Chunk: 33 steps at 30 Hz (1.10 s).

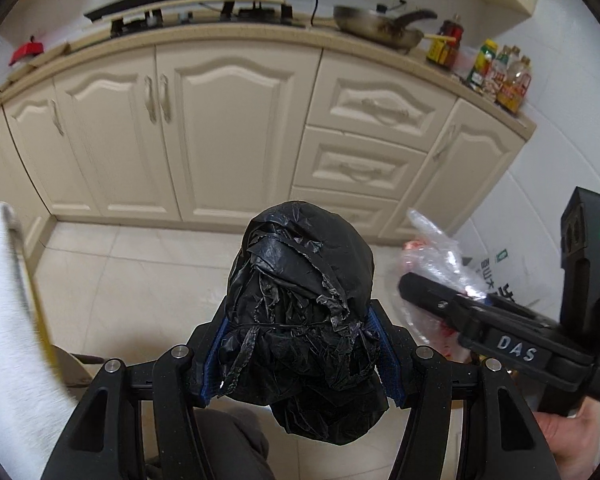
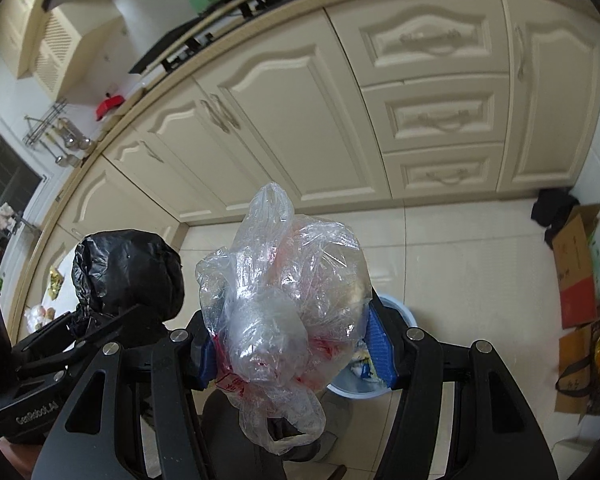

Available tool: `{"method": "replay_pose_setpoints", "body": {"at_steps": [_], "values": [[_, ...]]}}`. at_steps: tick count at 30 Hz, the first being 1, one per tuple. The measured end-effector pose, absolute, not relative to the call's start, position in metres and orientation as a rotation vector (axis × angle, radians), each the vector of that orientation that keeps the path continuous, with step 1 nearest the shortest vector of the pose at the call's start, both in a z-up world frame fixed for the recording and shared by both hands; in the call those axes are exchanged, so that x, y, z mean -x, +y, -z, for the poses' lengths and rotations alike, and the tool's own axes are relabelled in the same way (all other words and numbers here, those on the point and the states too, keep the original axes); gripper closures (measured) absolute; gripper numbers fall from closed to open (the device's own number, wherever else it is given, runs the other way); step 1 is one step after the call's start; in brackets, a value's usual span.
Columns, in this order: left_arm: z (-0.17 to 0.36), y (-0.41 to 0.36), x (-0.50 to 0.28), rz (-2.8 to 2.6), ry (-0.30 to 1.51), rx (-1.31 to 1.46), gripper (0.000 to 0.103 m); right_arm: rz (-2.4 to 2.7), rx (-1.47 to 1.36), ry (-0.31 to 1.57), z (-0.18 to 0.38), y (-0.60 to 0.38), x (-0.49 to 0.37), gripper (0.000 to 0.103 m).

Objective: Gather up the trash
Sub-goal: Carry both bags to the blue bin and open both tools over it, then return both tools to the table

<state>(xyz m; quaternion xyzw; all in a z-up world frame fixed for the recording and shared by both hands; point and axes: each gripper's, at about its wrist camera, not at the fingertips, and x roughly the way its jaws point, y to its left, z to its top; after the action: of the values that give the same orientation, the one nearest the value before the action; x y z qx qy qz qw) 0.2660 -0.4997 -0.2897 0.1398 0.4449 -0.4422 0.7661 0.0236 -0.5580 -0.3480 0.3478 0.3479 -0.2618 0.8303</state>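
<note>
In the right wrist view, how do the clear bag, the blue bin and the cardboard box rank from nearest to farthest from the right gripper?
1. Clear bag: clamped between the right gripper fingers.
2. Blue bin: on the floor just behind the bag, mostly hidden.
3. Cardboard box: far right, by the wall.

On the body of the right tool point(image 1: 432, 292), seen from the left wrist camera, we read the pale letters "DAS". On the body of the left tool point(image 2: 96, 320), seen from the right wrist camera, we read "GenRobot.AI" in small light print. The clear plastic bag point(image 2: 284, 300) carries red printed characters near its lower fold, too crumpled for us to read. The cardboard boxes point(image 2: 576, 276) by the wall and the bottles point(image 1: 500, 72) on the table bear labels, but we cannot make out their wording.
</note>
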Motion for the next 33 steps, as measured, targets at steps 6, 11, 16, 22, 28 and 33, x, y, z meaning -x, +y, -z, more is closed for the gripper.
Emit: {"method": "replay_pose_setpoints", "body": {"at_steps": [6, 11, 16, 22, 28, 33], "values": [[0.323, -0.549, -0.292, 0.949, 1.039, -0.420, 0.024, 0.579, -0.795, 0.784, 0.378, -0.568, -0.034, 0.029], [0.325, -0.561, -0.305, 0.888, 1.003, -0.446, 0.007, 0.607, -0.818, 0.789, 0.386, -0.571, -0.030, 0.015], [0.317, -0.562, -0.309, 0.861, 0.969, -0.454, 0.004, 0.623, -0.817, 0.785, 0.382, -0.568, -0.029, 0.000], [0.296, -0.550, -0.302, 0.849, 0.915, -0.420, 0.002, 0.641, -0.798, 0.791, 0.371, -0.559, -0.032, 0.000], [0.263, -0.497, -0.284, 0.836, 0.849, -0.342, 0.001, 0.618, -0.758, 0.768, 0.345, -0.539, -0.041, 0.000], [0.224, -0.400, -0.246, 0.817, 0.761, -0.282, 0.001, 0.583, -0.697, 0.720, 0.307, -0.514, -0.057, 0.000]]}}
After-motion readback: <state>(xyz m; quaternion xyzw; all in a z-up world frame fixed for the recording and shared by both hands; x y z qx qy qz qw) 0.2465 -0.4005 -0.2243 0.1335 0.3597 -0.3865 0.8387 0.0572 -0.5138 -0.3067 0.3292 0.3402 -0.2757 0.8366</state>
